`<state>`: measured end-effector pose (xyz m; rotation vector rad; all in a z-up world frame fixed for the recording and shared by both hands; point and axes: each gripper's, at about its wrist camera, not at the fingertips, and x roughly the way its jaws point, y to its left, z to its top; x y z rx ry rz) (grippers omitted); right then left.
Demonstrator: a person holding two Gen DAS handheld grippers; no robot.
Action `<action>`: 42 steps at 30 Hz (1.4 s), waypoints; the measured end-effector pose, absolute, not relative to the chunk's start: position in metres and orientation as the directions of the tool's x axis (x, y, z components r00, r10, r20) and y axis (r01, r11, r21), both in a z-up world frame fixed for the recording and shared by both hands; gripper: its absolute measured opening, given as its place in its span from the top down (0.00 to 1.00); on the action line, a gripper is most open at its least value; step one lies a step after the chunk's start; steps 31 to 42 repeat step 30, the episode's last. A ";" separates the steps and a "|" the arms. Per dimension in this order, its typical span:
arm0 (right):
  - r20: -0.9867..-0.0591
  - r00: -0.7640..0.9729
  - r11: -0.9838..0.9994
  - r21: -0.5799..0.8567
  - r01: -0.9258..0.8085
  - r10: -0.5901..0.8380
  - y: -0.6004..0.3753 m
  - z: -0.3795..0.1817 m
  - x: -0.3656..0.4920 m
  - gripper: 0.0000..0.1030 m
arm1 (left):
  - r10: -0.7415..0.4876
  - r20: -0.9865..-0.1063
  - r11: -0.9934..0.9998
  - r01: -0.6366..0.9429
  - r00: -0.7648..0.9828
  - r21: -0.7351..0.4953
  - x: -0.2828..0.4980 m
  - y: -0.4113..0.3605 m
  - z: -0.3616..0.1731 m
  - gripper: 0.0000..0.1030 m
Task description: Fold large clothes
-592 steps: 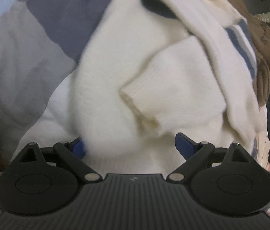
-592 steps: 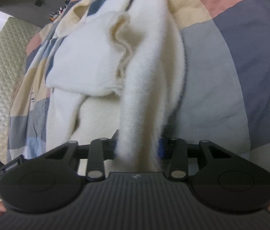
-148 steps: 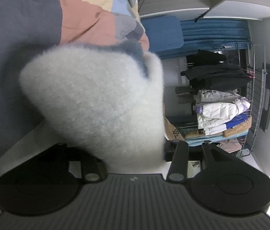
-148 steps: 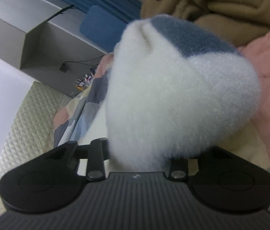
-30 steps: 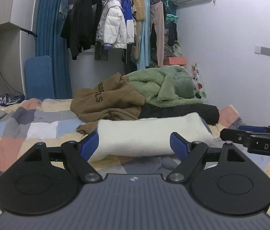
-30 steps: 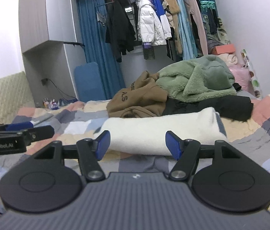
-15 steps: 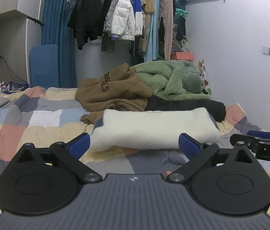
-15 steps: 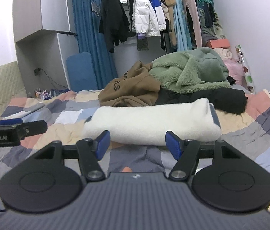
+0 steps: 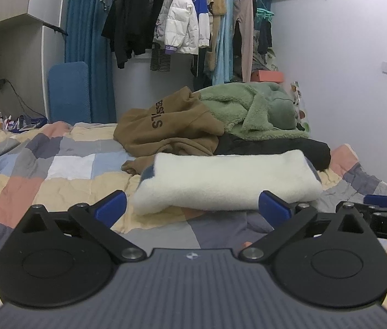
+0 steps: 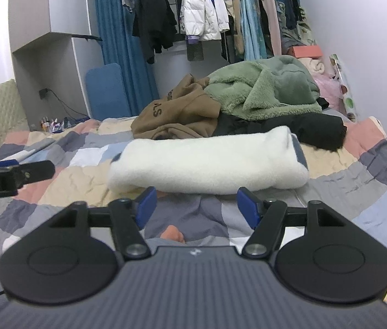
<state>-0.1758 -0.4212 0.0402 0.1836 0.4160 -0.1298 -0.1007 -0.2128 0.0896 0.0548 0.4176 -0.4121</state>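
Lying folded into a long flat bundle, cream fleece garment rests on patchwork quilt, just in front of brown hoodie, green fleece and a black garment. Clothes rail and blue curtain behind. Left gripper spread wide, jaws just opened further, nothing between them. Right gripper partly open, also just widening, empty. Both angled slightly down, short of the bundle.
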 end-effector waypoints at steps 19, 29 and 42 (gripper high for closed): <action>-0.419 0.900 0.966 0.159 0.206 -0.123 -0.427 0.040 -0.174 0.00 | -0.362 -0.403 0.923 0.384 0.841 -0.027 -0.105 -0.211 0.091 0.00; -0.417 0.900 0.967 0.147 0.207 -0.129 -0.425 0.043 -0.177 0.00 | -0.370 -0.397 0.920 0.391 0.840 -0.030 -0.110 -0.209 0.094 0.00; -0.416 0.900 0.967 0.148 0.207 -0.129 -0.425 0.043 -0.177 0.00 | -0.367 -0.395 0.921 0.388 0.842 -0.028 -0.111 -0.209 0.095 0.00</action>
